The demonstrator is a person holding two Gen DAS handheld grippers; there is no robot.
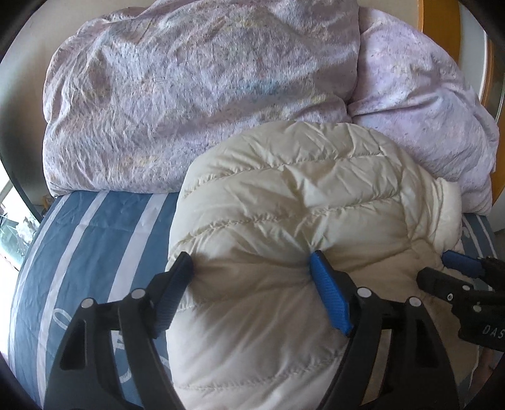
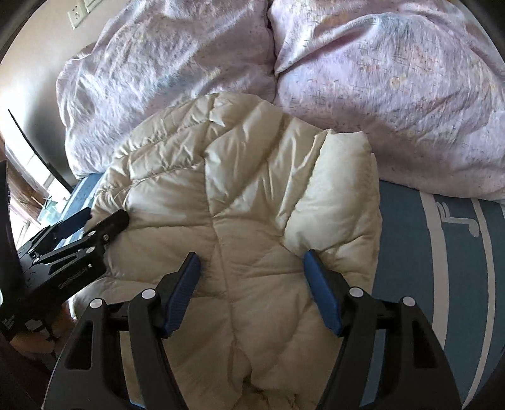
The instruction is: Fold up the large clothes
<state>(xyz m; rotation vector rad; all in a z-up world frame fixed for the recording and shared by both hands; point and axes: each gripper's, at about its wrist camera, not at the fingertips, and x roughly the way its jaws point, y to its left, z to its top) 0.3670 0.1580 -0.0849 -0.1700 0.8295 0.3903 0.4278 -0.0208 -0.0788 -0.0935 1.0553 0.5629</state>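
A cream quilted puffer jacket (image 1: 284,202) lies bunched on the blue striped bed sheet (image 1: 94,239); it also shows in the right wrist view (image 2: 246,195). My left gripper (image 1: 251,261) is open, its jaws wide apart and pressed against the jacket's near part, with padded fabric bulging between the blue pads. My right gripper (image 2: 252,261) is open too, jaws wide over the jacket's near part. The right gripper also shows at the right edge of the left wrist view (image 1: 442,268). The left gripper shows at the left of the right wrist view (image 2: 104,220).
A crumpled lilac duvet (image 1: 195,94) is heaped at the back of the bed, just behind the jacket; it also fills the back of the right wrist view (image 2: 378,94). A wall with a socket (image 2: 77,14) is at far left. A wooden headboard edge (image 1: 442,19) is at top right.
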